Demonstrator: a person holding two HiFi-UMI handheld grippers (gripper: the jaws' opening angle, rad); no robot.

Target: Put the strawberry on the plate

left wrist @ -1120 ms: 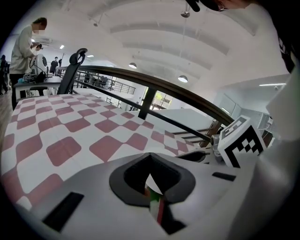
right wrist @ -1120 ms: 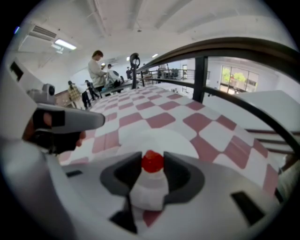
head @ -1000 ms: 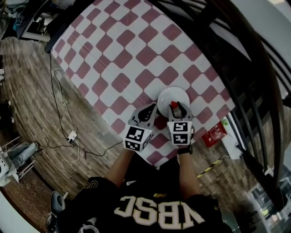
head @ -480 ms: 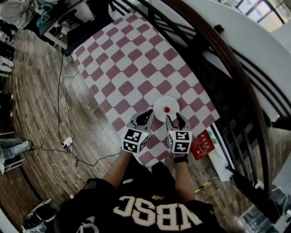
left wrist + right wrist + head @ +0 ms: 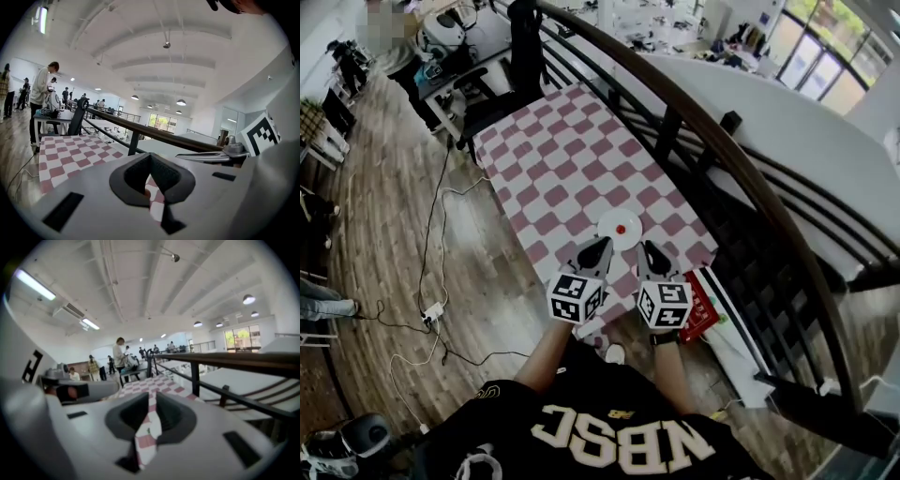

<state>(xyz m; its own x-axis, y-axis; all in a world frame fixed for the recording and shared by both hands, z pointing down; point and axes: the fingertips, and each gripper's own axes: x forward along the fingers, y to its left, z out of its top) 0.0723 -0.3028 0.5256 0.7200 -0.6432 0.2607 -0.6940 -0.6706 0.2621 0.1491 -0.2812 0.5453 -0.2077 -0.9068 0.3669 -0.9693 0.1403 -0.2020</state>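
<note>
In the head view a small red strawberry (image 5: 622,230) lies on a white plate (image 5: 607,223) near the near edge of the red-and-white checkered table (image 5: 562,159). Both grippers hover just short of the plate, over the table's front edge. My left gripper (image 5: 600,246) sits to the plate's lower left, and in its own view the left gripper (image 5: 150,157) has its pad tips meeting, holding nothing. My right gripper (image 5: 649,248) is at the plate's lower right. In its own view the right gripper (image 5: 152,397) has its jaws closing, a narrow gap left and nothing between them.
A dark curved railing (image 5: 722,150) runs along the table's right side. A red package (image 5: 698,305) and a white board (image 5: 736,352) lie on the wooden floor by the right gripper. Cables and a power strip (image 5: 431,309) lie at left. People stand at a desk (image 5: 441,70) beyond.
The strawberry, by the right gripper's tips over the plate a second ago, now lies alone on the plate. Both grippers have drawn back toward the person, and the view takes in more of the room.
</note>
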